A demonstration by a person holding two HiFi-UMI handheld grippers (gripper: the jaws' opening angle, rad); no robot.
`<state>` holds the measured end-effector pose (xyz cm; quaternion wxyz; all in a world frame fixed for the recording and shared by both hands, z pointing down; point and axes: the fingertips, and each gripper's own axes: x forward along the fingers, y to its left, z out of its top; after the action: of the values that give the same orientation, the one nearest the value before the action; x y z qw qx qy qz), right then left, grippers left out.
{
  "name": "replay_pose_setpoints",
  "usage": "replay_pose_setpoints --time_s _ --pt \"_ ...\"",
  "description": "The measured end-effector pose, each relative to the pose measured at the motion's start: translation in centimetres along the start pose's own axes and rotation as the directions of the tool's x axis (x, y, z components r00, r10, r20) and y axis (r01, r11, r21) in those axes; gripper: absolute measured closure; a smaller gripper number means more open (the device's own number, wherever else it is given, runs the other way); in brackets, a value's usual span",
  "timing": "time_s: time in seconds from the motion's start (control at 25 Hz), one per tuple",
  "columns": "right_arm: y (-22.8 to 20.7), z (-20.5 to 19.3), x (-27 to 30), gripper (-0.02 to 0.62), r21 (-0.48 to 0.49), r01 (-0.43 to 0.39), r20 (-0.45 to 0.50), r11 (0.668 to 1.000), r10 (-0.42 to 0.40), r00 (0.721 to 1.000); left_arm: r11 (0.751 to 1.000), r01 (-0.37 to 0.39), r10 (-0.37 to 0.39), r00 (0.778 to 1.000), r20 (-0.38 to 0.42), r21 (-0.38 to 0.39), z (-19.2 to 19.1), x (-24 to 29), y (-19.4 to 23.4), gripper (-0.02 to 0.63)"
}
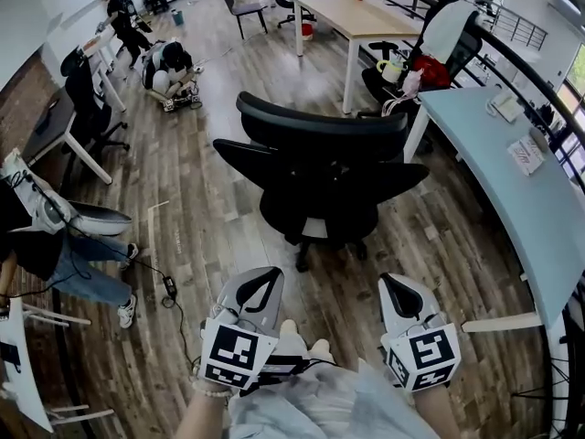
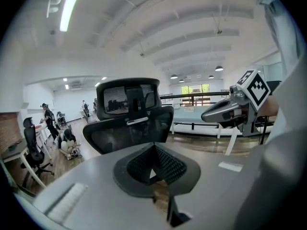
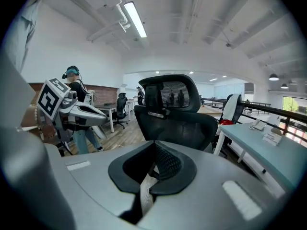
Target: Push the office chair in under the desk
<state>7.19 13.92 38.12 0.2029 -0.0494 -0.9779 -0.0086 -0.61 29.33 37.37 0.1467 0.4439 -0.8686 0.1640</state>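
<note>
The black mesh office chair [image 1: 320, 167] stands in the middle of the wooden floor, its backrest and headrest turned toward me. To its right runs the long light-blue desk [image 1: 539, 208]. My left gripper [image 1: 263, 282] and right gripper [image 1: 395, 286] are side by side, short of the chair and not touching it. Both are shut with nothing between the jaws. In the left gripper view, the chair back [image 2: 129, 123] is straight ahead of the left gripper [image 2: 154, 145], with the right gripper [image 2: 225, 111] beside it. In the right gripper view, the chair [image 3: 175, 123] is ahead of the right gripper [image 3: 154, 145], with the desk [image 3: 268, 152] to its right.
A second chair draped with a white garment [image 1: 443, 39] stands at the desk's far end. A wooden table [image 1: 356, 16] is at the back. A person sits on the floor [image 1: 169, 71] at the far left, and another is seated at the left [image 1: 64, 254]. A cable [image 1: 169, 286] lies on the floor.
</note>
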Motion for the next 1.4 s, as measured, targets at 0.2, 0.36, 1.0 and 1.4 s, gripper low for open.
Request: replay_pose_setpoints --time_s 0.2,0.36,1.0,1.4 --pt "-0.9 0.4 1.5 0.588 -0.018 -0.002 0.0 1.0 0.002 1.0 1.0 -0.012 0.012 1.0 0.001 0.001 0.0 1.1 1.2 0.603" --pt "-1.2 1.9 3.6 0.588 -0.017 0.009 0.016 1.0 -0.008 1.0 1.0 -0.018 0.018 1.0 0.002 0.001 0.1 2.5 3.5 0.603" --pt "-4.6 7.9 11.0 0.588 -0.042 0.13 0.057 0.991 -0.127 0.99 0.998 -0.003 -0.001 0.997 0.076 0.056 3.8 9.1 13.5 0.603" --pt "-7.3 8.9 12.0 0.588 -0.167 0.248 0.008 0.954 -0.25 0.968 0.992 -0.001 -0.013 0.995 0.103 0.129 4.5 10.3 17.8 0.601"
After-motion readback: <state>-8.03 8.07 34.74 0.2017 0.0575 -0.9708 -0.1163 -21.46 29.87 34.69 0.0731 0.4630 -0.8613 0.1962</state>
